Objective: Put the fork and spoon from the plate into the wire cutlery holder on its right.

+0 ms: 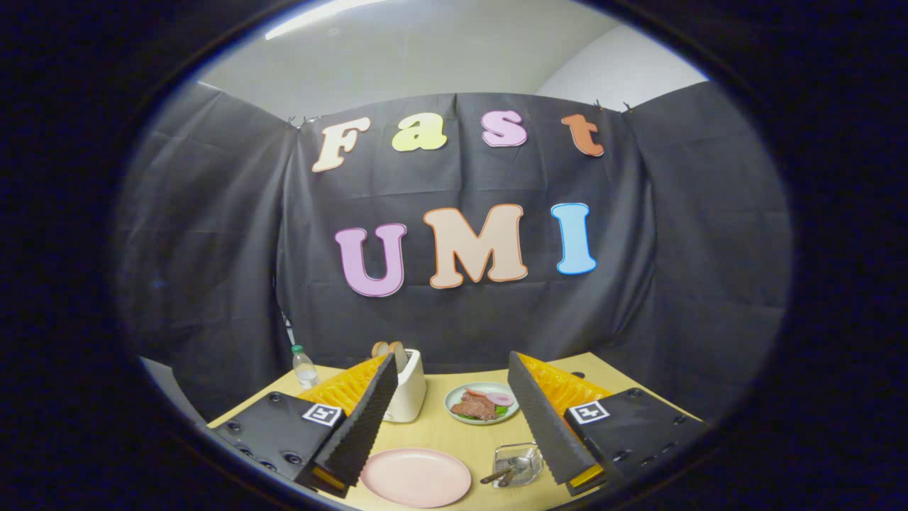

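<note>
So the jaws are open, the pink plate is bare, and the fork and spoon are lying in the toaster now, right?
Not the toaster. In the gripper view the fork and spoon lie in the wire cutlery holder, right of the bare pink plate. The gripper does have its jaws open, holding nothing.

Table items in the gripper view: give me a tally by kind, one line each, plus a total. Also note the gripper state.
Plates: 2, a pink plate and a plate of food
Toasters: 1, toaster
Bottles: 1, bottle
Cutlery holders: 1, wire holder with utensils in it
Total: 5
The gripper is open, holding nothing.
</note>
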A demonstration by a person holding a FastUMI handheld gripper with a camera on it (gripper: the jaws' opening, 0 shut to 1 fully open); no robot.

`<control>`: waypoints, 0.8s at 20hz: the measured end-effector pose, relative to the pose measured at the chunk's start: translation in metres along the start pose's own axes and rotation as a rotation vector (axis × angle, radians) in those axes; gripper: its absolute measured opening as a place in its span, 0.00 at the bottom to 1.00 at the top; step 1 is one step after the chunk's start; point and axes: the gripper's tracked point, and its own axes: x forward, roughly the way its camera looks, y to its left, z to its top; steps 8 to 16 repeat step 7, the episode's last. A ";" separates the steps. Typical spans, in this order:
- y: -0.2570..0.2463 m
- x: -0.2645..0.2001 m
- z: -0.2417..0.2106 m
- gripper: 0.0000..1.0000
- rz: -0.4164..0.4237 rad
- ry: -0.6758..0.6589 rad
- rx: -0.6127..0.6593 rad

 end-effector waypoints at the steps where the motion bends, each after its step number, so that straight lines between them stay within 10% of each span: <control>1: -0.002 -0.002 -0.005 0.99 -0.008 0.011 0.006; 16: -0.004 -0.012 -0.023 0.99 0.007 0.056 0.003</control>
